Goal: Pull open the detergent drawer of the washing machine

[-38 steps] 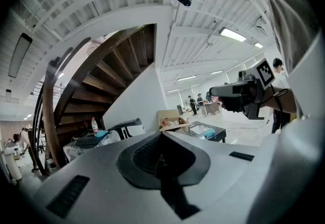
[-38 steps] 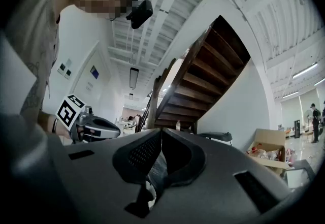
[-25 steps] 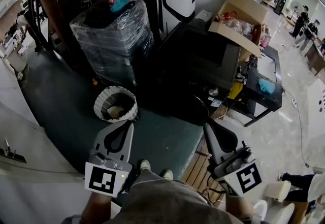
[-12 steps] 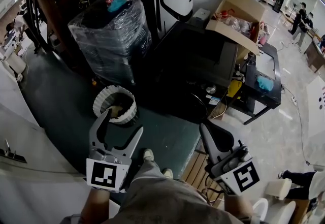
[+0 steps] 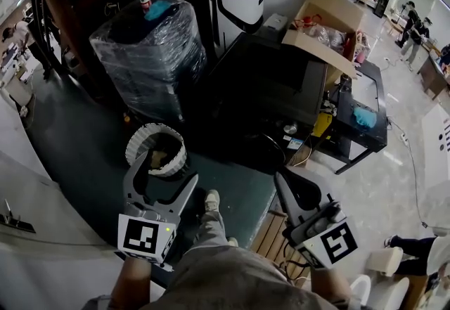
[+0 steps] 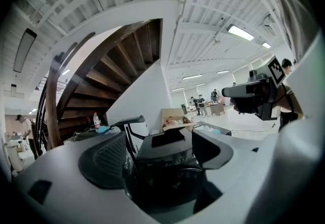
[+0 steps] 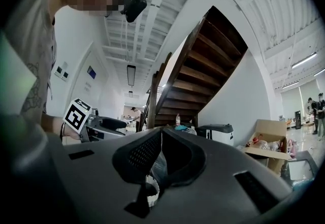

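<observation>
A dark, boxy washing machine (image 5: 271, 91) stands in the middle of the floor ahead of me; in the left gripper view the washing machine (image 6: 165, 154) fills the gap between the jaws, still some way off. I cannot make out its detergent drawer. My left gripper (image 5: 163, 169) hangs low at the left, jaws spread wide after just opening, with nothing between them; the same left gripper (image 6: 157, 152) shows both pads apart. My right gripper (image 5: 279, 176) is at the lower right, shut and empty, and the right gripper (image 7: 161, 134) shows its pads pressed together.
A plastic-wrapped dark bundle (image 5: 151, 55) with a bottle on top stands at the left, and a white ribbed basket (image 5: 155, 150) lies just beyond my left gripper. A black-and-white appliance (image 5: 225, 3), an open cardboard box (image 5: 323, 27) and a low black table (image 5: 365, 115) surround the machine.
The left gripper's jaws went from shut to wide open and it edged forward. My foot stepped ahead on the green mat. The right gripper stayed shut and hardly moved.
</observation>
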`<state>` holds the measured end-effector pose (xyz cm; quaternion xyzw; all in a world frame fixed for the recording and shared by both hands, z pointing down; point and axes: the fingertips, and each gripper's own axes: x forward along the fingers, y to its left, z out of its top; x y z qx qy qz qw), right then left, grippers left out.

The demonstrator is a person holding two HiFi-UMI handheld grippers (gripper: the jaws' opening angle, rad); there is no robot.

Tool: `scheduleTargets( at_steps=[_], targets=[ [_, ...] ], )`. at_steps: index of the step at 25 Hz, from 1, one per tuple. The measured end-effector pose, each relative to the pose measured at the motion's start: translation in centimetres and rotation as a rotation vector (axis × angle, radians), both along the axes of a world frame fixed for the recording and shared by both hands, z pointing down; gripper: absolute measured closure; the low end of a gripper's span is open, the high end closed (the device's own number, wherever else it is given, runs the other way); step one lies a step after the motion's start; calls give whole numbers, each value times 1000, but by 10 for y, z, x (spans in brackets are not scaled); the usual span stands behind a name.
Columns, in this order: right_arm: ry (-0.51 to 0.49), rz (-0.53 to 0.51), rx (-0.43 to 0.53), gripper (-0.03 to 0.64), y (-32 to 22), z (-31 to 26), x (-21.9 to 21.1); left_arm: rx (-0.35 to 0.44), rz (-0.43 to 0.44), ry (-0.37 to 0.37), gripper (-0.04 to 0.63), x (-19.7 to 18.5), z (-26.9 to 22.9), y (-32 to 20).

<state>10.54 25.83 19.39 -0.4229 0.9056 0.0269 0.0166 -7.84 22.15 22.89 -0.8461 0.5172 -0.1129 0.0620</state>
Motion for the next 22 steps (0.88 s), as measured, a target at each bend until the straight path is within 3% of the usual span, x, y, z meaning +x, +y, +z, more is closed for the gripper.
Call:
scheduleTargets(
  at_steps=[6, 10, 14, 22],
  targets=[
    [8, -24, -12, 583, -31, 5, -9, 12, -16, 98, 189, -9, 7, -38],
    [34, -11, -37, 583, -64, 21, -12, -32, -5, 150, 189, -13, 23, -74],
    [68, 10, -70, 583, -100, 32, -15, -111, 29, 200, 187, -12, 43, -113],
    [76, 56, -105, 583, -185, 39, -32, -351, 57, 472, 187, -25, 96, -215]
  ],
)
